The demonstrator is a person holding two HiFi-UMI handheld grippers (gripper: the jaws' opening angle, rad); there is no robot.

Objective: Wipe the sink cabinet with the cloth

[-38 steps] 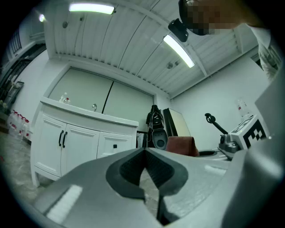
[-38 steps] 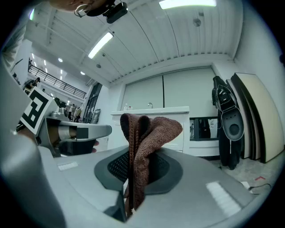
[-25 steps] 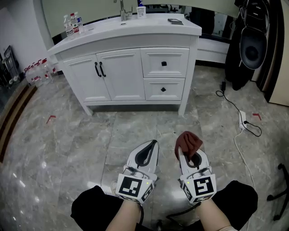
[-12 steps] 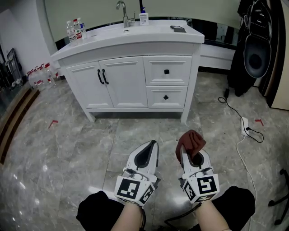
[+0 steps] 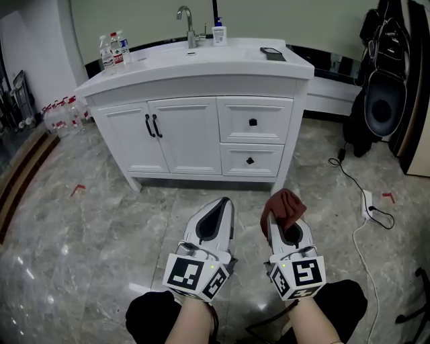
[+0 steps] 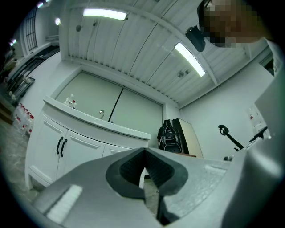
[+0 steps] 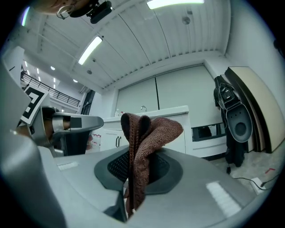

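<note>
Nearest, over the person's knees, the left gripper point(image 5: 225, 203) has its jaws closed together with nothing between them. Just beside it, the right gripper point(image 5: 277, 225) is clamped on the brown cloth point(image 5: 283, 205), which bunches up above the jaw tips. Both are held over the grey marble floor point(image 5: 80, 235), well apart from the white sink cabinet point(image 5: 201, 134). The cabinet doors and drawers are closed. On its top stand a faucet point(image 5: 185, 17), water bottles point(image 5: 111, 47) and a flat dark object point(image 5: 273, 53).
</note>
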